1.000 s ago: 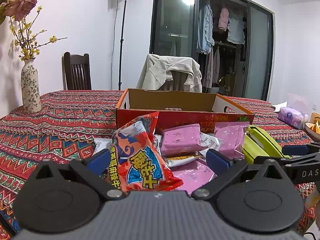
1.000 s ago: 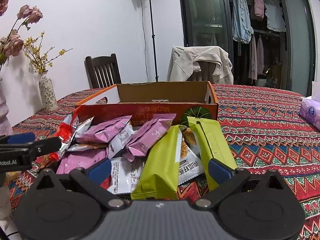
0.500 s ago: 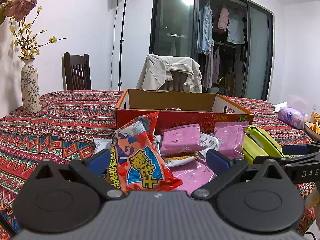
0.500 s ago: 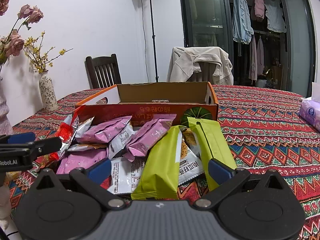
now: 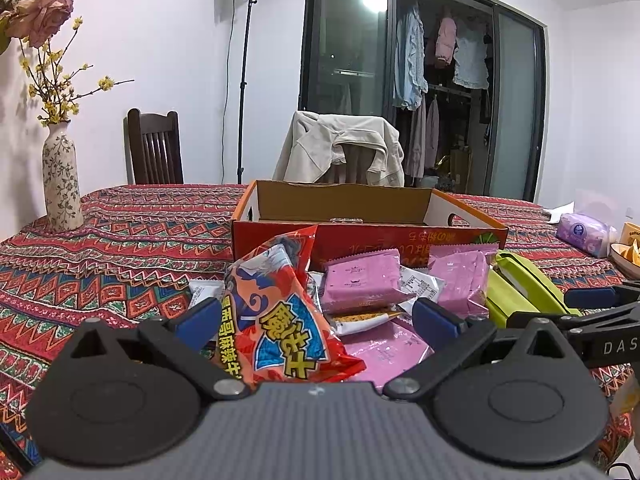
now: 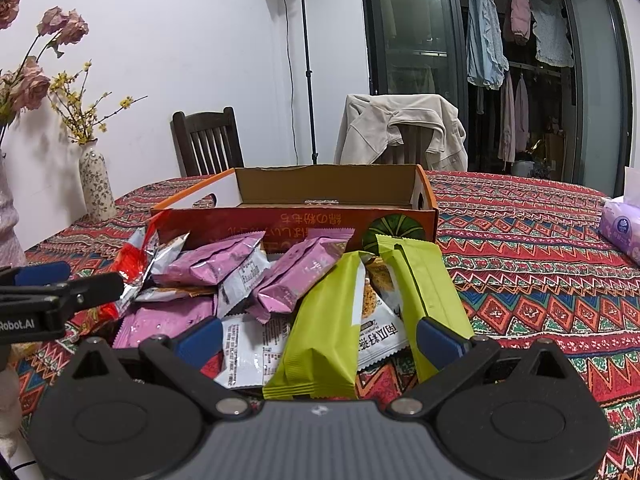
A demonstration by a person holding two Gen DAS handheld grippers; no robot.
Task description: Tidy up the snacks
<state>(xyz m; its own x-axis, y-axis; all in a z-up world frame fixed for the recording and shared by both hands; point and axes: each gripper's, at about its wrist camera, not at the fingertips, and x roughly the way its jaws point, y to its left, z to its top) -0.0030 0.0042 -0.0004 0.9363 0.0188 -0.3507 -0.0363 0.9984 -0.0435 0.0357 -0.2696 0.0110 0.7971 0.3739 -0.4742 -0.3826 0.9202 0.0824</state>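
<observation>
Snacks [image 6: 280, 292] glossy crinkled foil | box [image 6: 296, 220] cardboard, rectangular

The near red snack bag [image 5: 280, 320] is showing large yellow Chinese characters "魔法士". The right gripper's arm [image 5: 600, 340] is reading "DAS"; the left gripper's arm [image 6: 28, 320] is reading "Robot.AI". Print on the orange box [image 6: 312, 220] is sitting upside down, illegible.

The floor of the cardboard box [image 5: 344, 204] is hidden behind its front wall. The lower pink packets [image 6: 168, 322] lie partly buried under the pile. A bowl [image 5: 626, 254] and a tissue pack [image 6: 624, 232] are cut by the picture edge.
</observation>
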